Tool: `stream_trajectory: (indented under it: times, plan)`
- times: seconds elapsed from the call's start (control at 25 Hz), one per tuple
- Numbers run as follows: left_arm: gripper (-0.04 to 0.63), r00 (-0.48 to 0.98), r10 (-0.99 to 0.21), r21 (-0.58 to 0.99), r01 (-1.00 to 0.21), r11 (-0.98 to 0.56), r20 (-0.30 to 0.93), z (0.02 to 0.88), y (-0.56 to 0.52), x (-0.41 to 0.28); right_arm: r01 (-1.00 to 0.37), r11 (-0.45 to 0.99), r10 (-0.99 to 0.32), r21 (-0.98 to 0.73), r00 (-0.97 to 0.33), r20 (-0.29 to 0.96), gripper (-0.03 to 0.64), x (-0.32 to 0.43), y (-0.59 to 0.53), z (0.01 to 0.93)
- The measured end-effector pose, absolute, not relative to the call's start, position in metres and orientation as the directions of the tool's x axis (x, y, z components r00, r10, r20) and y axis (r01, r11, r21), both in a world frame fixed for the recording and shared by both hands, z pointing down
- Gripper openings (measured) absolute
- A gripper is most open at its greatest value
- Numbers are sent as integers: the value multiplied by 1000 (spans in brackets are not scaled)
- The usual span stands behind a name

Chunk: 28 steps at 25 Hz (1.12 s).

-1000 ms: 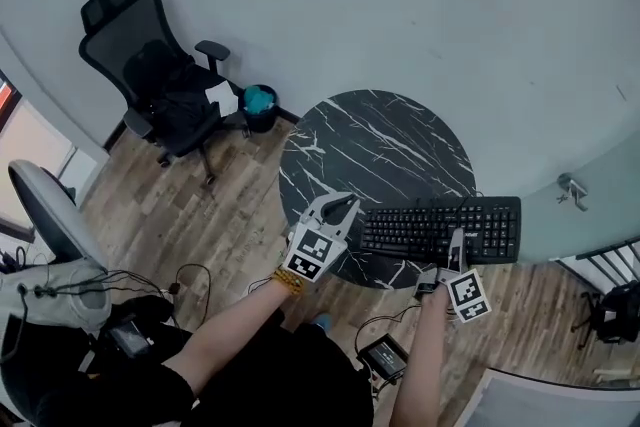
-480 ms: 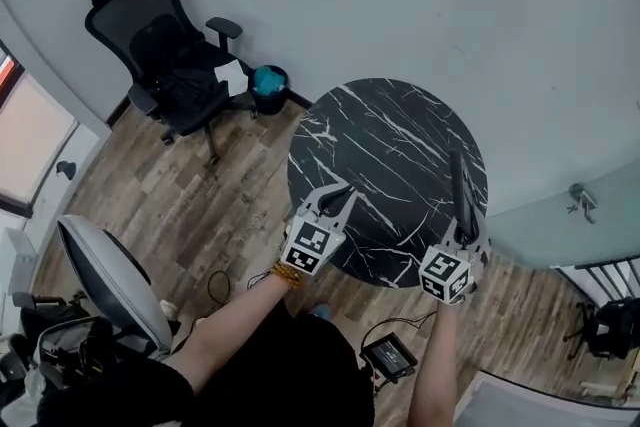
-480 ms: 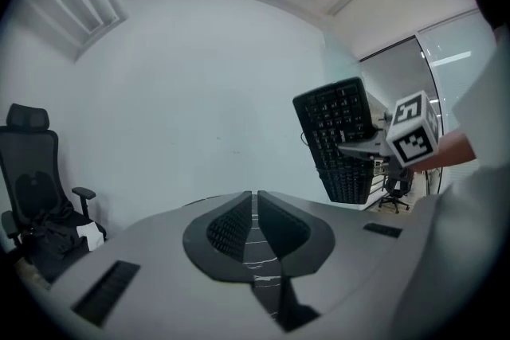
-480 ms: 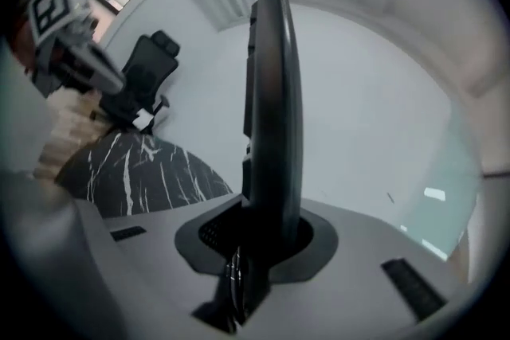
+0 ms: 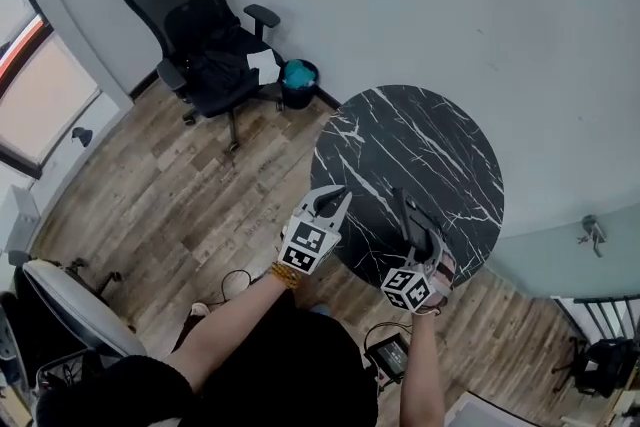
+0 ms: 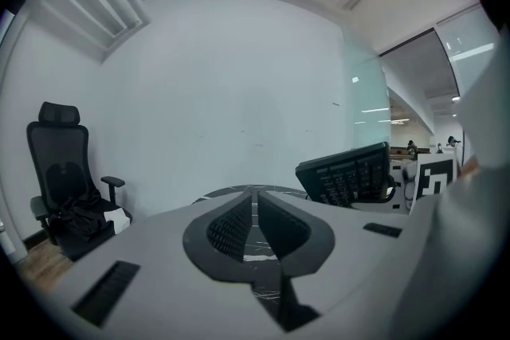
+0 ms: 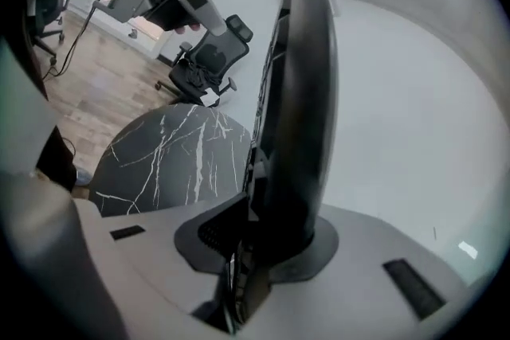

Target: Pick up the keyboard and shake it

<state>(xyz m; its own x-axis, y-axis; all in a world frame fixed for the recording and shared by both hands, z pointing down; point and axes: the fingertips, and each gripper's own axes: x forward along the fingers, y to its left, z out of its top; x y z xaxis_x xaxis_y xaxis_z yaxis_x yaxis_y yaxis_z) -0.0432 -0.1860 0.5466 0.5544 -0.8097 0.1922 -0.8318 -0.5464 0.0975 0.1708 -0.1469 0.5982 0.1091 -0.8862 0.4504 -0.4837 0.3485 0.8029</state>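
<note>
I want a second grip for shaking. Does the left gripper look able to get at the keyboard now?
Probably yes: the keyboard, held on edge by the right gripper, stands just beside the left gripper with only open space over the table between. The left's shut, empty jaws must open first.

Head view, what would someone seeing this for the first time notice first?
The black keyboard stands out most. It is held tipped up on edge over the near rim of the round black marble table by the right gripper, whose jaws have just eased slightly wider around it. Next come the left gripper, shut and empty beside it, and the black office chair by the wall at upper left.
</note>
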Motion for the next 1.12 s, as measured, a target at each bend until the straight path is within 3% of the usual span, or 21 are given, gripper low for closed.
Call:
stream_trajectory:
  times: [0.12,0.24,0.36,0.44,0.56,0.68,0.8,0.92,1.04,1.12]
  plan:
    - [32,542,-818,86,-840,-536,191,536,-183,-50,-588,292,-900,754,97,424,86,174,-153,561]
    - [32,554,-813,70,-832,-551,181,518,-180,-45,-792,169,-934,586,62,353,83,188,-158,500]
    - [32,581,-795,55,-812,-581,172,501,-180,-29,-972,34,-969,234,25,246,80,217,-159,444]
    - [32,605,-779,41,-793,-608,161,493,-181,-14,-995,-24,-983,-99,5,185,80,240,-155,424]
    - [32,648,-745,45,-758,-650,158,487,-178,8,-843,-61,-993,-534,-5,121,80,266,-146,420]
    - [32,690,-703,54,-719,-693,173,495,-162,24,-639,-87,-995,-764,16,100,79,278,-135,440]
    - [32,740,-646,127,-670,-731,187,511,-141,33,-514,-88,-996,-854,41,78,80,283,-125,460]
    - [34,836,-516,375,-545,-750,185,534,-119,40,-386,-120,-992,-915,81,96,81,289,-117,485]
    - [37,900,-409,585,-415,-697,151,553,-104,45,-250,-130,-988,-959,116,104,81,293,-110,508]
    - [37,909,-410,735,-330,-593,77,555,-106,44,-189,-98,-990,-977,122,75,81,289,-109,513]
